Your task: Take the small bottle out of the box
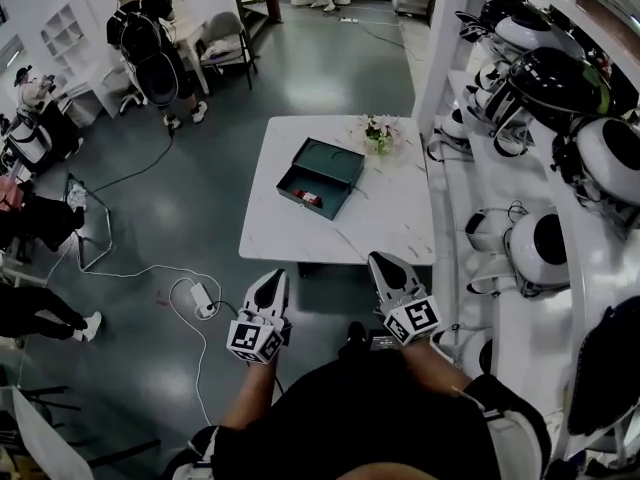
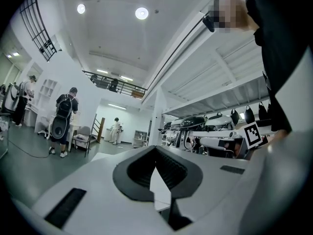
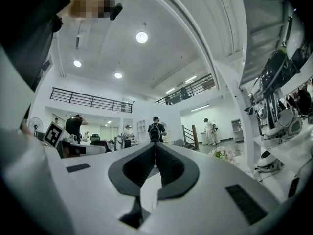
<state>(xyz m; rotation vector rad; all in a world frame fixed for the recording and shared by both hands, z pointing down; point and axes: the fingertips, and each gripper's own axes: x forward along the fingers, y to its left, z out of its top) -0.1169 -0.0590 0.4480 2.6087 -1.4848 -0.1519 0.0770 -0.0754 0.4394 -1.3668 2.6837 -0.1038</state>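
Note:
An open dark green box (image 1: 322, 175) lies on the white table (image 1: 400, 228), and a small red-and-white bottle (image 1: 310, 199) rests inside it near its front edge. My left gripper (image 1: 270, 279) hangs short of the table's near edge, over the floor, jaws shut and holding nothing. My right gripper (image 1: 384, 261) is beside it, just at the near edge, also shut and holding nothing. In the left gripper view the left gripper (image 2: 156, 149) has its tips closed together. In the right gripper view the right gripper (image 3: 155, 145) shows the same. Both point level toward the table.
A small bunch of flowers (image 1: 378, 133) stands on the table's far right. White shelves (image 1: 520, 218) with robot heads and helmets run along the right. Cables and a power strip (image 1: 203, 299) lie on the floor at left. People (image 1: 150, 43) stand at the far left.

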